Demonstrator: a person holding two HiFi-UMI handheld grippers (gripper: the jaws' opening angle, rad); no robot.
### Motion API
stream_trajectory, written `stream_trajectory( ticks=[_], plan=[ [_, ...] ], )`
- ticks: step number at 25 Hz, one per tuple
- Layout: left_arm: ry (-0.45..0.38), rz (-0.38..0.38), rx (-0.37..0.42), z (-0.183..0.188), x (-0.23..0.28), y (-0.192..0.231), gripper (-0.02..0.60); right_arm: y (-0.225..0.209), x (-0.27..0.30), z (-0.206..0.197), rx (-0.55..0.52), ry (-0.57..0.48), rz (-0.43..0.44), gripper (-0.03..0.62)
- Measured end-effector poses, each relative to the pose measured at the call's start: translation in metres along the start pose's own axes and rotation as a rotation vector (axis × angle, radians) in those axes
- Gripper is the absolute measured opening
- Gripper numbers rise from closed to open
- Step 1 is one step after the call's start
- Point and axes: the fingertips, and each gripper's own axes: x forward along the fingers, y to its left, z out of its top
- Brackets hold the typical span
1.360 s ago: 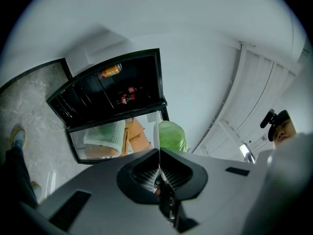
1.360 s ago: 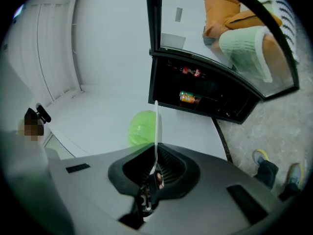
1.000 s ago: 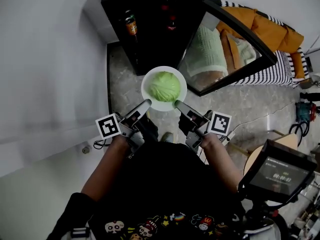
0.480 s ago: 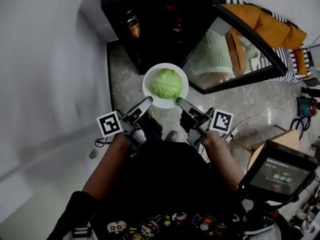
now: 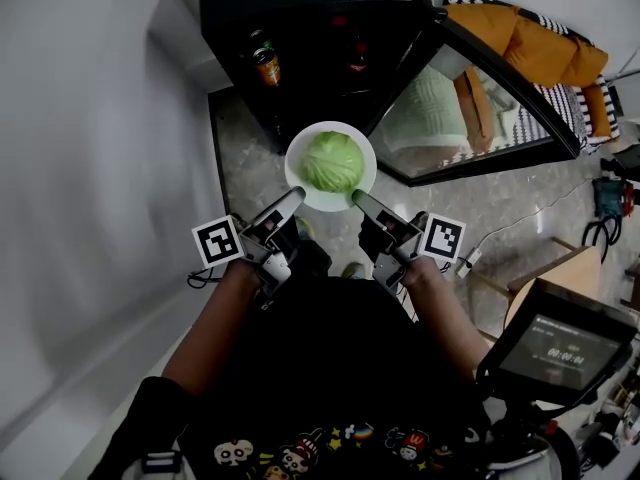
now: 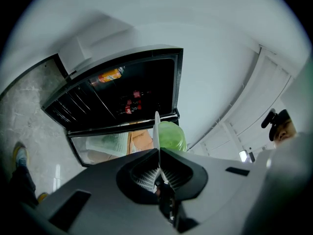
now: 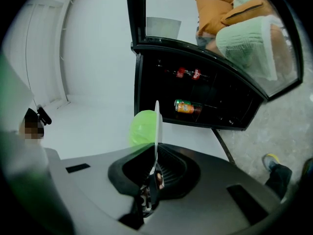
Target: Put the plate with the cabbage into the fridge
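**As the plate nears the fridge, both claws grip its rim**

While the white plate (image 5: pixel 298 180) hangs between the two claws, the left gripper (image 5: pixel 293 194) is clamped on its near-left rim and the right gripper (image 5: pixel 356 197) on its near-right rim; each gripper view shows the jaws closed tight on the thin edge. The cabbage (image 5: pixel 333 160) sits in the middle of the plate, just beyond the jaw tips. The fridge (image 5: pixel 300 28) stands ahead of both claws with its glass door (image 5: pixel 470 108) swung open to the right gripper's side; an orange drink bottle (image 5: pixel 264 58) lies on a shelf inside.

The lift and the carry look done. Sliding the plate onto a shelf and letting go remain.

Against a second ago, the plate has edged slightly forward toward the opening; both grips are unchanged.
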Motion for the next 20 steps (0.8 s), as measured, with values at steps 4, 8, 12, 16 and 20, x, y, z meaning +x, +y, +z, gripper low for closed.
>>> stream_trajectory(
  ticks=[4, 8, 12, 16, 20],
  plan=[
    [0.010, 0.000, -0.006, 0.0018, 0.0025, -0.0018, 0.012, 0.0007, 0.0017, 0.0023, 0.002, -0.008, 0.002, 0.020],
    [0.016, 0.004, -0.010, 0.0015, 0.0032, -0.0019, 0.012, 0.0000, 0.0019, 0.0020, 0.012, -0.015, 0.006, 0.020],
    [0.019, 0.007, -0.007, 0.0005, 0.0034, -0.0010, 0.012, -0.0012, 0.0001, 0.0026, 0.010, -0.016, 0.001, 0.020],
    [0.017, 0.009, -0.010, 0.0011, 0.0034, -0.0001, 0.011, -0.0016, 0.0002, 0.0034, 0.012, -0.017, -0.007, 0.020],
    [0.018, 0.011, -0.018, -0.0005, 0.0038, -0.0023, 0.012, 0.0000, -0.0014, 0.0032, 0.017, -0.016, -0.010, 0.020]
  ],
)
